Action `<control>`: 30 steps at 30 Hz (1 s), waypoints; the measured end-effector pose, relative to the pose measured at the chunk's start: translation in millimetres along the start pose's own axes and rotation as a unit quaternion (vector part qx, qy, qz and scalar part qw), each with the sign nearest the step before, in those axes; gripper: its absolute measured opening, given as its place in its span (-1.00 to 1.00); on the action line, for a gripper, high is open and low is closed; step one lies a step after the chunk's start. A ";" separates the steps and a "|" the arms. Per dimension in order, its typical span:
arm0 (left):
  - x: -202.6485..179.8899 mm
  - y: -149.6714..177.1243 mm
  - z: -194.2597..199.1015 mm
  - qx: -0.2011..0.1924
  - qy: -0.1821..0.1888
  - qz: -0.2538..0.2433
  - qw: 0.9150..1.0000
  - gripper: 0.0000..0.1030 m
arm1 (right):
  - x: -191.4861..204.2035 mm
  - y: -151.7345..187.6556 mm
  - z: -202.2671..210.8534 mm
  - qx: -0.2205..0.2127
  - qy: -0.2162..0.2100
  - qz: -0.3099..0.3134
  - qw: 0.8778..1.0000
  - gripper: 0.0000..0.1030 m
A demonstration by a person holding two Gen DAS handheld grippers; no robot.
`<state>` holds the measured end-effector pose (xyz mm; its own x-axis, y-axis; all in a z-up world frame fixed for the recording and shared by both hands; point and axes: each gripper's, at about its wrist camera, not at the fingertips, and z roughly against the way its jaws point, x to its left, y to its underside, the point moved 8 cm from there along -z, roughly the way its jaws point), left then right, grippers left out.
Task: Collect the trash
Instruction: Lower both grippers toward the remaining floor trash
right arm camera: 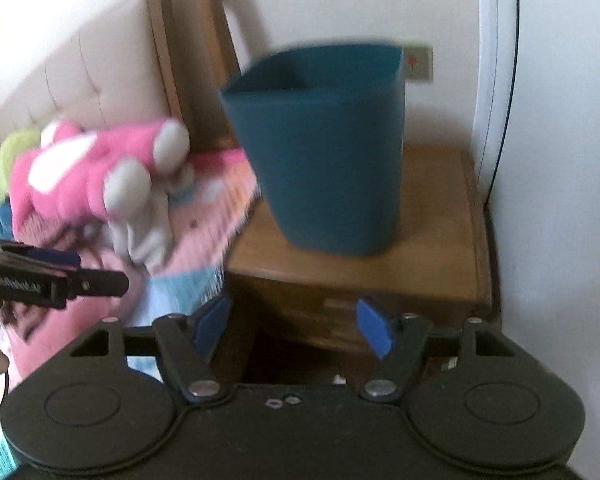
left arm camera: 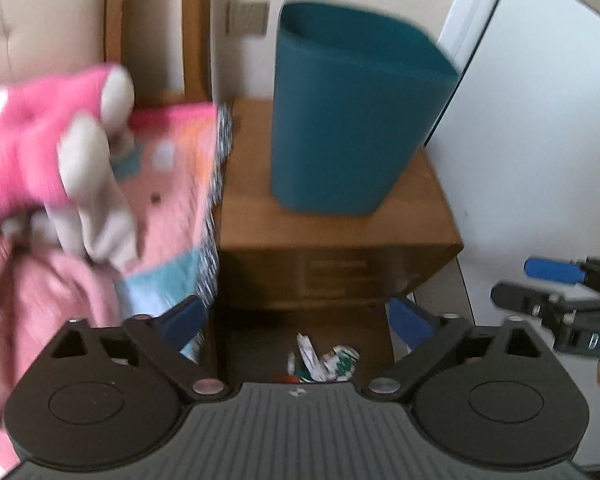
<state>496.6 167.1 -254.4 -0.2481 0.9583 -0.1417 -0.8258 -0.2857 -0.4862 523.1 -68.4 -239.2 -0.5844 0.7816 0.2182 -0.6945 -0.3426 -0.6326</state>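
Note:
Crumpled white and green paper trash (left arm camera: 324, 360) lies on the dark floor in front of a wooden nightstand (left arm camera: 251, 216). A teal waste bin (left arm camera: 352, 120) stands upright on the nightstand top. My left gripper (left arm camera: 295, 320) hangs over the trash, pointing steeply down, jaws wide open and holding nothing. My right gripper (right arm camera: 293, 326) is open too, with nothing between its blue pads, and it faces the nightstand (right arm camera: 432, 240) and the bin (right arm camera: 328, 152). One of the right gripper's fingers (left arm camera: 516, 298) shows at the right edge of the left wrist view.
A bed on the left carries a pink plush toy (left arm camera: 39, 140), a patterned pink and blue blanket (left arm camera: 171, 184) and pink cloth, in front of a padded headboard (right arm camera: 79, 76). A white door or panel (left arm camera: 540, 120) stands close on the right of the nightstand.

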 end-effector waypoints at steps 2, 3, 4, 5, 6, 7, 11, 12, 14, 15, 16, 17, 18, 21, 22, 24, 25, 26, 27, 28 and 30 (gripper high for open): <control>2.6 22.0 -27.5 0.019 0.001 0.023 1.000 0.97 | -8.1 26.1 -21.2 0.020 0.003 0.005 1.000 0.39; 3.4 32.8 -40.9 0.030 0.003 0.036 0.999 0.97 | -12.0 38.7 -32.4 0.031 0.003 0.008 0.999 0.39; 5.8 45.0 -57.9 0.041 0.003 0.049 0.998 0.97 | -15.1 51.8 -43.3 0.041 0.002 0.012 0.999 0.39; 6.9 56.7 -72.9 0.051 0.002 0.056 0.997 0.97 | -19.4 68.5 -57.3 0.052 0.002 0.017 0.998 0.39; 7.6 68.1 -88.5 0.061 -0.003 0.063 0.996 0.97 | -24.5 83.6 -70.1 0.063 0.005 0.019 0.998 0.39; 9.5 82.3 -107.8 0.075 -0.012 0.071 0.995 0.97 | -30.5 100.4 -86.7 0.078 0.005 0.014 0.997 0.39; 19.5 132.6 -179.8 0.118 -0.045 0.103 0.987 0.97 | -47.8 164.0 -143.0 0.123 0.005 -0.009 0.992 0.39; 22.9 145.9 -199.3 0.129 -0.054 0.111 0.984 0.97 | -50.7 178.9 -157.2 0.133 0.005 -0.011 0.991 0.39; 30.7 170.4 -234.7 0.143 -0.078 0.123 0.979 0.97 | -54.1 210.3 -186.5 0.156 0.004 -0.008 0.988 0.39; 35.2 182.1 -251.3 0.149 -0.091 0.129 0.976 0.97 | -56.0 224.3 -198.1 0.164 0.003 -0.004 0.986 0.39; 40.4 195.8 -271.3 0.158 -0.102 0.138 0.972 0.97 | -56.8 238.5 -209.5 0.172 0.001 0.002 0.985 0.39; 44.8 207.3 -287.4 0.165 -0.113 0.146 0.969 0.97 | -57.4 255.3 -224.2 0.183 0.000 0.008 0.983 0.39; 48.9 218.0 -303.0 0.172 -0.128 0.151 0.965 0.97 | -57.2 268.5 -235.8 0.191 -0.003 0.013 0.982 0.39; 61.6 252.3 -350.5 0.188 -0.167 0.169 0.953 0.97 | -57.7 313.8 -269.5 0.220 -0.017 0.032 0.975 0.39; 65.1 262.7 -365.1 0.192 -0.172 0.180 0.949 0.97 | -56.8 329.8 -281.4 0.232 -0.020 0.040 0.972 0.39; 73.5 278.7 -389.8 0.201 -0.188 0.200 0.940 0.97 | -59.4 355.1 -298.0 0.250 -0.026 0.051 0.966 0.39; 77.5 286.3 -402.9 0.206 -0.189 0.212 0.937 0.97 | -59.6 365.2 -305.6 0.256 -0.029 0.056 0.965 0.39; 81.1 293.8 -415.7 0.211 -0.193 0.221 0.932 0.97 | -60.7 373.8 -313.6 0.260 -0.031 0.061 0.963 0.39; 84.7 299.9 -426.5 0.214 -0.201 0.226 0.929 0.97 | -63.2 377.2 -320.3 0.259 -0.030 0.064 0.963 0.39; 88.6 306.8 -438.8 0.218 -0.209 0.229 0.926 0.97 | -66.5 378.0 -327.4 0.256 -0.029 0.065 0.964 0.39; 96.0 317.6 -456.4 0.220 -0.223 0.236 0.920 0.97 | -77.9 372.9 -343.1 0.248 -0.020 0.064 0.966 0.39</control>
<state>441.6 170.0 -815.9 -0.7341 0.6577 0.1691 -0.6729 -0.7380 -0.0504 453.6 -78.3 -747.0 -0.6880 0.6984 0.1973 -0.7252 -0.6511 -0.2239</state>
